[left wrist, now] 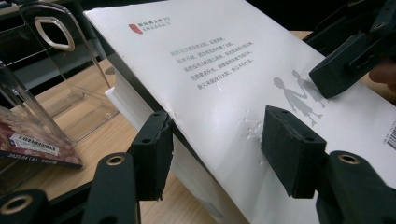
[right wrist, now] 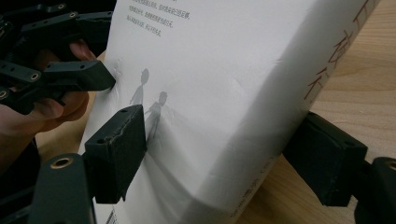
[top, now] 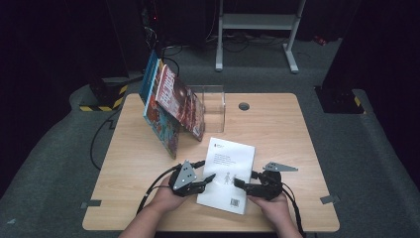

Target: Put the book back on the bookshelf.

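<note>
A thick white book lies on the wooden table near its front edge, back cover up, with small grey figures and a barcode printed on it. My left gripper is shut on the book's left side, one pad against the page block and the other pressed on the cover. My right gripper is shut on the book's right side, one pad on the cover by the figures and the other under the spine. A hand holds each gripper.
Several colourful books lean against a clear acrylic stand at the back left of the table. A round cable hole sits at the back middle. A metal frame stands on the floor beyond.
</note>
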The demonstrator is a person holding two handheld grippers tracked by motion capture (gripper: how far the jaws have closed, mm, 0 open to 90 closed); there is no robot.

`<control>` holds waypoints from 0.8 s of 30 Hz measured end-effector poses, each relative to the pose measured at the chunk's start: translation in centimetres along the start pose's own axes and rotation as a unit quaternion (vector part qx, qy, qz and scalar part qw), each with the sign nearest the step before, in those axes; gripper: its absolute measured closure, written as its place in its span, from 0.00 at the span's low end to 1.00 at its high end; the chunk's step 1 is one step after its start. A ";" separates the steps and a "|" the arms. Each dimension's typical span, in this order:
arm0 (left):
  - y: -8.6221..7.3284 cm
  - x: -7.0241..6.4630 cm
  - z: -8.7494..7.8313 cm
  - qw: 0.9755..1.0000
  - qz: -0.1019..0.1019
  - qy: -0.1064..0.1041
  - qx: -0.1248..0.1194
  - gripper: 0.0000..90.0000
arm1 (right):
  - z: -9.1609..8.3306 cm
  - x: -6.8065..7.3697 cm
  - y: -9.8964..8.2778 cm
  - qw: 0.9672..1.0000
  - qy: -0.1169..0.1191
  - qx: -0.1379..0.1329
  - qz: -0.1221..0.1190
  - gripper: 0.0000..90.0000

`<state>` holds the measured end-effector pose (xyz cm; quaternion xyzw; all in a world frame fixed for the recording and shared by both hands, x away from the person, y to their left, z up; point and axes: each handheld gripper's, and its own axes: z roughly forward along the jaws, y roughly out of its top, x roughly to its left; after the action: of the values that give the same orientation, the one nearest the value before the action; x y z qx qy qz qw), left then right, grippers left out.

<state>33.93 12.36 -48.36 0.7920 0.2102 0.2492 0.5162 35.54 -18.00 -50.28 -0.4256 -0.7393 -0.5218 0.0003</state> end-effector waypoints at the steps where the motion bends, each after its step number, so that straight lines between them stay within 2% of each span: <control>1: 0.0 0.0 0.0 1.000 -0.004 0.001 0.003 0.49 | 0.0 0.1 0.0 1.000 -0.001 -0.001 -0.002 0.25; 4: 0.1 0.0 -0.1 1.000 -0.011 0.000 0.007 0.49 | 0.0 0.1 0.0 1.000 -0.001 -0.002 -0.006 0.25; 7: 0.0 -0.1 -0.2 1.000 -0.025 0.000 0.009 0.49 | -0.1 0.4 -0.1 1.000 -0.006 -0.008 -0.017 0.25; 11: 0.0 0.0 -0.2 0.999 -0.042 0.000 0.014 0.49 | 0.0 0.5 -0.1 1.000 -0.005 -0.010 -0.020 0.25; 12: -0.1 0.0 -0.2 0.998 -0.052 -0.001 0.017 0.49 | 0.0 0.5 -0.1 1.000 -0.005 -0.010 -0.020 0.25; 16: -0.2 0.1 -0.3 0.998 -0.065 -0.005 0.017 0.49 | 0.0 0.6 -0.1 1.000 -0.006 -0.011 -0.021 0.25; 18: -0.2 0.0 -0.2 0.997 -0.080 -0.003 0.016 0.50 | -0.1 0.7 -0.1 1.000 -0.008 -0.012 -0.020 0.25; 23: -0.2 0.1 -0.2 0.996 -0.090 -0.004 0.015 0.50 | -0.1 0.8 -0.2 1.000 -0.010 -0.014 -0.025 0.25; 24: -0.1 0.1 -0.1 0.995 -0.096 -0.004 0.015 0.51 | -0.2 0.8 -0.2 0.999 -0.011 -0.016 -0.028 0.26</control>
<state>33.89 12.56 -48.43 0.7768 0.2872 0.1917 0.5267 34.85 -17.62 -49.97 -0.4105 -0.7426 -0.5284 -0.0290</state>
